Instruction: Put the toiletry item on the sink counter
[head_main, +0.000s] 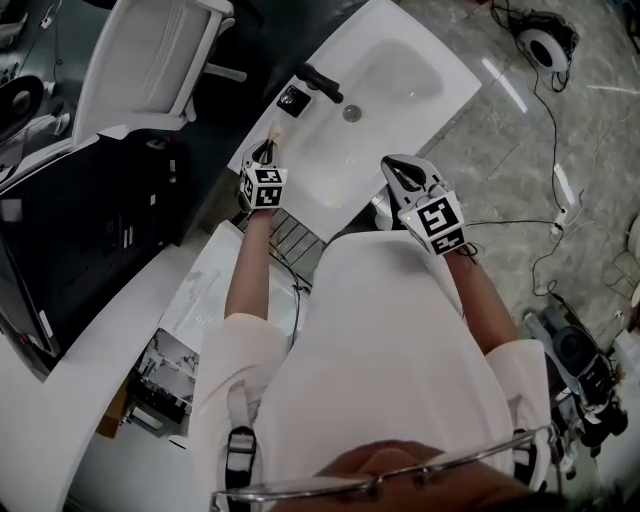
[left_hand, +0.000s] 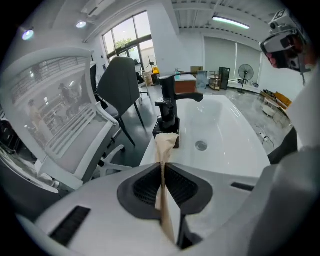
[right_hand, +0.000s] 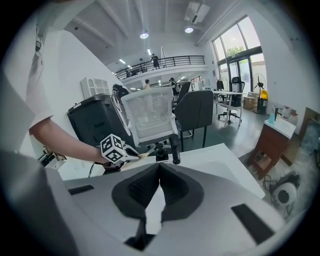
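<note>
Tools: two, one in each hand, each carrying one marker cube.
Left tool (head_main: 268, 150): at 11 o'clock from the person's chest. Its jaws are pinched tight on the one toiletry item (left_hand: 165, 145), with only the item's thickness between them.
Right tool (head_main: 392, 168): at 1 o'clock from the chest, over the near rim of the bench. Its jaws are pressed together with nothing between them.
Toiletry item: one flat, beige, tube-like piece. It sticks out past the left tool's tips toward 12 o'clock, over the left edge of the bench. Whether it touches the surface cannot be told.
Bench (head_main: 440, 100): one white sink counter with one basin.
Drain (head_main: 351, 113): one, in the basin, at 2 o'clock from the left tool.
Faucet (head_main: 318, 83): one, black, on a square base. It stands just beyond the item's tip at 12 o'clock.
Chairs: two beyond the bench, one white mesh chair (left_hand: 60, 130) at 10 o'clock and one dark chair (left_hand: 120, 85) behind it at 11 o'clock.
</note>
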